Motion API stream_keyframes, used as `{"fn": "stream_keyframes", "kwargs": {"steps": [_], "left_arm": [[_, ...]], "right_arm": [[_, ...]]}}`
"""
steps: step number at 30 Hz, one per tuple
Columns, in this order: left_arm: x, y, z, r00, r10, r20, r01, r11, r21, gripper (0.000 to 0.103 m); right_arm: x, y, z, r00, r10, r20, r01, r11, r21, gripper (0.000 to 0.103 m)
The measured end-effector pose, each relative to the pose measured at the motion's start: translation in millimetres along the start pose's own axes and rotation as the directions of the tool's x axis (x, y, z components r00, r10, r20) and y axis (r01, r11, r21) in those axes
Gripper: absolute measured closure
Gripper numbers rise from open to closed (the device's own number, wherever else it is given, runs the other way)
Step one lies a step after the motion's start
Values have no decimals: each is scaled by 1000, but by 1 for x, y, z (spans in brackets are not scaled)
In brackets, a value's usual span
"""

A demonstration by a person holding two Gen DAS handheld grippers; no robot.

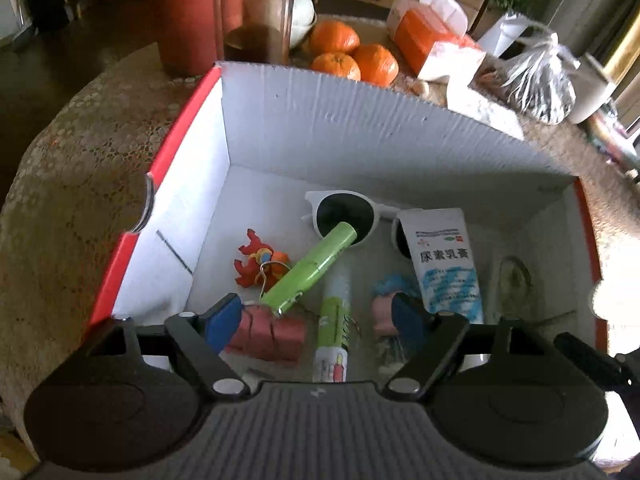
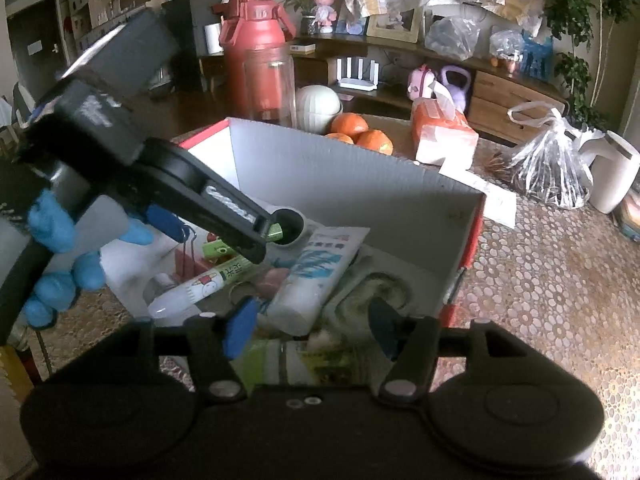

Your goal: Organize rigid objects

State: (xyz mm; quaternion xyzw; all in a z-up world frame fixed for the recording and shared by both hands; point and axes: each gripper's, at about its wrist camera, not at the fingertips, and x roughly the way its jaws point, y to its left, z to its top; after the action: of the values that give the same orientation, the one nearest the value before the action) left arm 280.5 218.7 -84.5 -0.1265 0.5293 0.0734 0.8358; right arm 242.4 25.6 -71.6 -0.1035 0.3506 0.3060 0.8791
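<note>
A white cardboard box with red outer walls (image 1: 360, 128) holds white sunglasses (image 1: 344, 210), a green pen (image 1: 312, 268), a green-and-white glue stick (image 1: 334, 332), a red crab toy (image 1: 256, 258), red binder clips (image 1: 276, 332) and a white-and-blue cream tube (image 1: 444, 260). My left gripper (image 1: 316, 318) hangs open over these items, gripping nothing. In the right wrist view it (image 2: 208, 240) reaches into the box (image 2: 360, 176), held by a blue-gloved hand (image 2: 52, 224). My right gripper (image 2: 312, 330) stands open at the box's near edge, with a green-and-white pack (image 2: 312, 360) lying between its fingers.
Behind the box stand a red bottle (image 2: 256, 52), a clear tumbler (image 1: 260, 12), oranges (image 1: 348, 54) and an orange tissue pack (image 2: 444, 132). A plastic bag (image 2: 552, 168) and a white jug (image 2: 612, 172) sit to the right on the lace-patterned tablecloth (image 2: 560, 280).
</note>
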Motion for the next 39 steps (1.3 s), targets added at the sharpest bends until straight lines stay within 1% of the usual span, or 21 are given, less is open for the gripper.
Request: {"fn": "stream_keyframes", "kwargs": {"steps": [7, 9, 11, 12, 13, 14, 17, 22, 24, 26, 31, 33, 39], "left_arm": [[-32, 1, -13, 998, -26, 60, 27, 1000, -14, 18], [-43, -1, -17, 996, -37, 84, 37, 999, -9, 18], [-53, -5, -21, 993, -44, 106, 44, 999, 5, 17], [-57, -6, -23, 992, -48, 117, 47, 999, 10, 16], [-62, -8, -25, 990, -52, 134, 50, 999, 17, 13], [-68, -9, -29, 987, -52, 153, 49, 998, 26, 10], [-82, -12, -37, 979, -55, 197, 46, 998, 48, 9], [-102, -13, -52, 964, -62, 259, 50, 997, 54, 3], [-110, -14, -59, 956, -63, 286, 46, 997, 64, 2], [-116, -16, -64, 950, -69, 305, 48, 996, 77, 0], [-129, -20, -79, 935, -81, 345, 55, 995, 84, 0], [-135, -21, -84, 927, -84, 367, 54, 995, 89, 0], [-147, -33, -102, 903, -52, 426, 4, 993, 115, 0]], "right_arm": [[-20, -4, -1, 1000, 3, 23, -3, 999, 36, 38], [-27, -4, -2, 999, 3, 33, -4, 999, 43, 33], [-34, -4, -2, 999, 3, 46, -5, 999, 46, 32], [-38, -4, -2, 999, 5, 53, -7, 999, 47, 29], [-43, -3, -2, 998, 4, 60, -7, 999, 48, 28], [-47, -3, -2, 998, 4, 68, -7, 999, 48, 26], [-59, -2, -3, 996, -1, 92, -3, 999, 50, 17], [-77, -2, -6, 992, 11, 123, -18, 998, 60, 13], [-83, -4, -8, 990, 17, 138, -27, 997, 68, 7], [-90, -5, -9, 988, 22, 154, -34, 997, 76, 5], [-105, -11, -14, 982, 48, 182, -67, 993, 99, 4], [-111, -13, -16, 979, 57, 197, -80, 991, 110, 2], [-132, -14, -25, 962, 76, 263, -104, 990, 93, 0]]}}
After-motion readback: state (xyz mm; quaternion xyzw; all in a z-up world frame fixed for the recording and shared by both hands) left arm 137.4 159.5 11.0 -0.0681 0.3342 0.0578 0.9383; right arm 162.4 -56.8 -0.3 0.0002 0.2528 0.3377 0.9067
